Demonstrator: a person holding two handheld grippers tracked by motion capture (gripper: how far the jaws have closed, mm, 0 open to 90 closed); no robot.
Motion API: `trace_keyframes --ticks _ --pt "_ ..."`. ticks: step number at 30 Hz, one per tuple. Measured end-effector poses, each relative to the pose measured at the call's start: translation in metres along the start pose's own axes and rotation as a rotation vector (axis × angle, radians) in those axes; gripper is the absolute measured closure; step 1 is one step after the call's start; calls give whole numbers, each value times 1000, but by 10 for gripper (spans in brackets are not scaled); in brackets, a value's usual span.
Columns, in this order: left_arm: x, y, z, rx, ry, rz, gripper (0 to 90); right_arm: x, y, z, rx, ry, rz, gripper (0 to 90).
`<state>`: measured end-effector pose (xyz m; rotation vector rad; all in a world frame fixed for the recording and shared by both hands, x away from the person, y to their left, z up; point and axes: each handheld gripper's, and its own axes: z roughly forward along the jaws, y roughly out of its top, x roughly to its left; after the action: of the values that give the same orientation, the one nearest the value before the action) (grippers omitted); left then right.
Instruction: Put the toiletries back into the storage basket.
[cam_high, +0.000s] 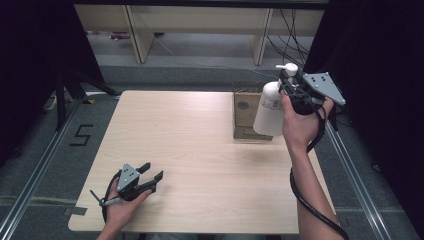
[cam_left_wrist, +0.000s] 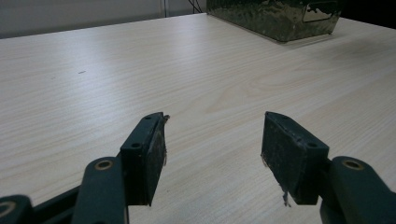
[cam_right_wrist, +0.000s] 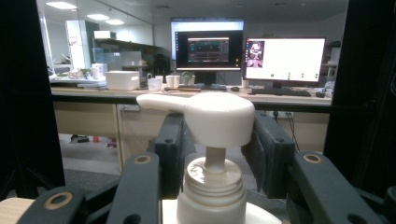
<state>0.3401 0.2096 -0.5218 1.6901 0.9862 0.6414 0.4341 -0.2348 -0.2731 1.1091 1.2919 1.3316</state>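
Observation:
A white pump bottle (cam_high: 267, 107) hangs in the air at the table's right side, just in front of an open cardboard box (cam_high: 245, 107). My right gripper (cam_high: 289, 80) is shut on the bottle's neck under the pump head. In the right gripper view the pump head (cam_right_wrist: 210, 119) sits between the two black jaws of the right gripper (cam_right_wrist: 215, 144), spout pointing left. Near the front left corner of the table my left gripper (cam_high: 152, 171) rests low and open. In the left gripper view the left gripper (cam_left_wrist: 212, 149) has nothing between its jaws, and the box (cam_left_wrist: 280, 16) stands far ahead.
The light wooden table (cam_high: 190, 150) is bare apart from the box. A tape mark shaped like a 5 (cam_high: 80, 135) lies on the floor at the left. Wooden desk legs (cam_high: 142, 40) and cables stand behind the table. Monitors (cam_right_wrist: 247, 58) glow far off.

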Motion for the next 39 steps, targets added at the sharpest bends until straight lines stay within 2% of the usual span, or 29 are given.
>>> trace_keyframes --ticks 7,11,12,13,17,18,19,20,23,39 --pt "0 0 1 -6 -5 -4 391 -2 0 10 15 -7 15 603" --pt "0 0 0 3 1 -3 391 -5 1 15 9 -15 2 603" --pt "0 0 0 2 0 -2 391 -4 1 15 16 -16 16 603" --pt "0 0 0 2 0 -2 391 -5 1 17 8 -18 3 603" --pt "0 0 1 -9 -5 -6 391 -5 2 21 19 -14 10 603" --pt "0 0 0 3 2 -2 391 -4 2 22 24 -14 18 603" --pt "0 0 0 2 1 -2 391 -5 2 24 12 -18 4 603" --pt "0 0 0 2 1 -2 391 -5 3 24 23 -14 15 603" --pt "0 0 0 2 1 -2 391 -6 3 27 13 -19 1 603" --pt "1 0 0 -6 -5 -6 391 -4 0 47 52 -8 21 603"
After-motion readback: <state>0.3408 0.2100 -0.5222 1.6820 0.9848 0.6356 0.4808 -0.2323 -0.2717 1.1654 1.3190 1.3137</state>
